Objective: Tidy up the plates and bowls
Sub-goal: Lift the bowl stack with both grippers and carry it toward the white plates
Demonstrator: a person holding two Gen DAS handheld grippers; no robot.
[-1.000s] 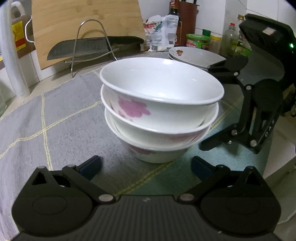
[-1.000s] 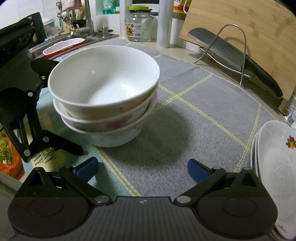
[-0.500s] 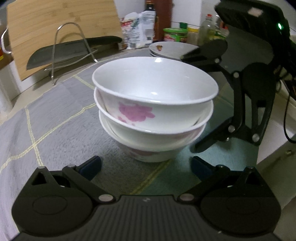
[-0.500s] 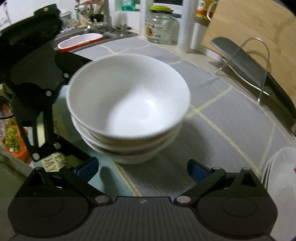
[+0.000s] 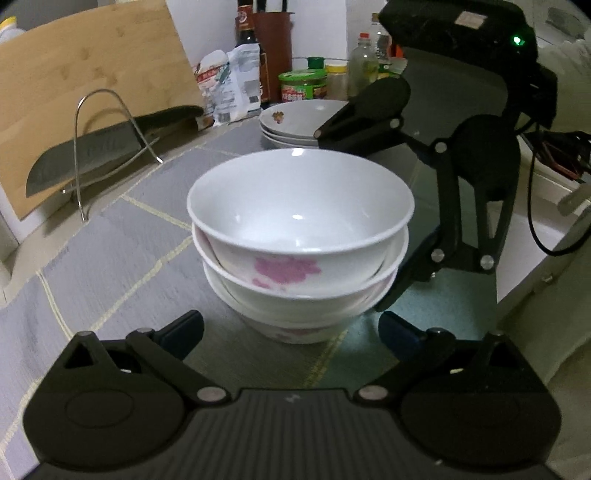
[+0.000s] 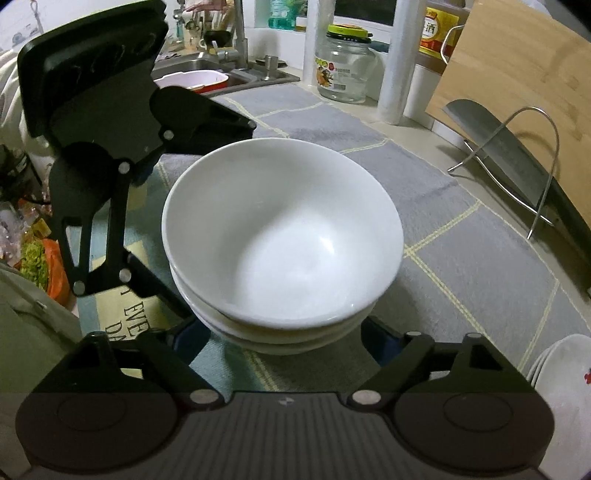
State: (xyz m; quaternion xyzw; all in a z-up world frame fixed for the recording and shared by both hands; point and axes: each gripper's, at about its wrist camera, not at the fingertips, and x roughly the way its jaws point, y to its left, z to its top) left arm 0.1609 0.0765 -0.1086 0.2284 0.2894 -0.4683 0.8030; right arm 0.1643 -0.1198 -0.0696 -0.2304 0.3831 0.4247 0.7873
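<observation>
On the mat (image 6: 122, 317) beside the bowls, partly hidden, the printed letters "EVE" and, below them, "DA" could be read. On the yellow label of a brown bottle (image 6: 437, 27) at the back of the counter, the Chinese character "酒" was seen. Labels on the glass jar (image 6: 343, 70), the green-lidded tub (image 5: 303, 86) and the plastic bag (image 5: 231, 86) were too blurred to be read.

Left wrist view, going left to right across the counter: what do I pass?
Cleaver on its wire rack → stack of bowls → right hand-held gripper.
</observation>
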